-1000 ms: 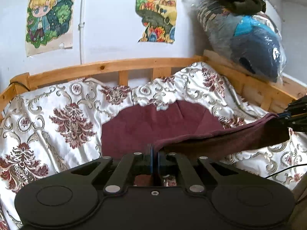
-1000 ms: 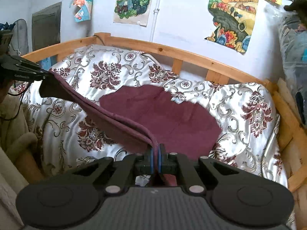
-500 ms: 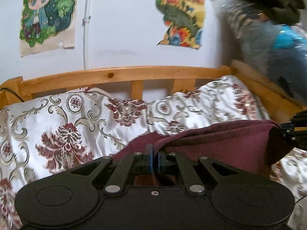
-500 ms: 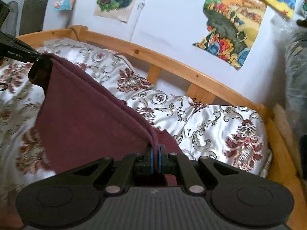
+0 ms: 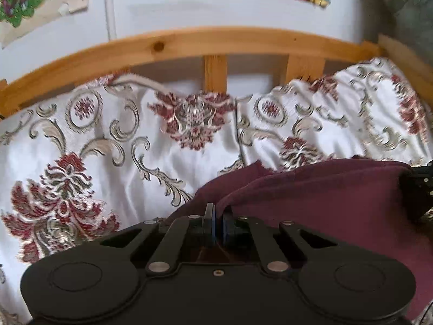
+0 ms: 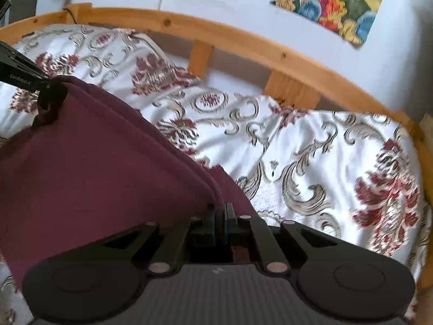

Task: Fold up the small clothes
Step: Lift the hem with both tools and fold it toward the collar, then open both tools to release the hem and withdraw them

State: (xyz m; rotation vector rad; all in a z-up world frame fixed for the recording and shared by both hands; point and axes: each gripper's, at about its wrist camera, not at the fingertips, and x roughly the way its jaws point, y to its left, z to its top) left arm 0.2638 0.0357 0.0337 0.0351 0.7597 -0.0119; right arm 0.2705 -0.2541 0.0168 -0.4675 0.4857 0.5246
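A maroon garment (image 5: 324, 197) lies on a patterned white bedspread (image 5: 113, 146). My left gripper (image 5: 218, 223) is shut on one corner of its folded edge. My right gripper (image 6: 222, 220) is shut on the other corner of the garment (image 6: 89, 162). The edge is stretched between them over the lower layer of cloth. The right gripper also shows at the right edge of the left wrist view (image 5: 422, 187). The left gripper also shows at the left edge of the right wrist view (image 6: 51, 94).
A wooden bed rail (image 5: 216, 43) curves along the back of the bed, and also shows in the right wrist view (image 6: 243, 40). Behind it is a white wall with posters (image 6: 338, 2). A bagged bundle (image 5: 411, 5) sits at the back right.
Both grippers have carried the held edge of the garment forward toward the bed rail, folding it over the part lying on the bed. The rail and wall look closer.
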